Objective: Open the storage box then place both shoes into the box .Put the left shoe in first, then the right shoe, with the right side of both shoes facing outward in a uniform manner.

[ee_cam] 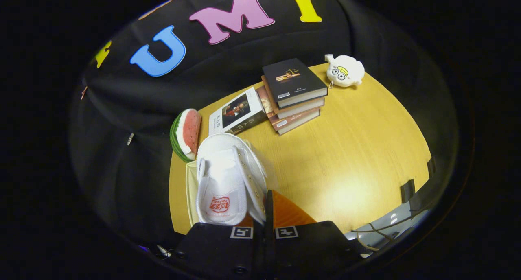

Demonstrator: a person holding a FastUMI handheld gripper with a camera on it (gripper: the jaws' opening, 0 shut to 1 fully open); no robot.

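Shoe (pixel 228 178), white w/ red logo on insole, hangs just ahead of your gripper (pixel 263 215); fingers (pixel 282 211) look clenched on its side wall, opening facing you. Below it sits a pale box edge (pixel 190 190) on the yellow table (pixel 358 149). Beyond: watermelon-slice toy (pixel 186 134), books (pixel 291 95), white plush (pixel 345 70).

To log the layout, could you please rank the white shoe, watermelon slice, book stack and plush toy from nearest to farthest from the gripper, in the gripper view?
1. White shoe, pinched in the gripper.
2. Watermelon slice, just beyond the shoe.
3. Book stack, mid-table.
4. Plush toy, at the table's far edge.
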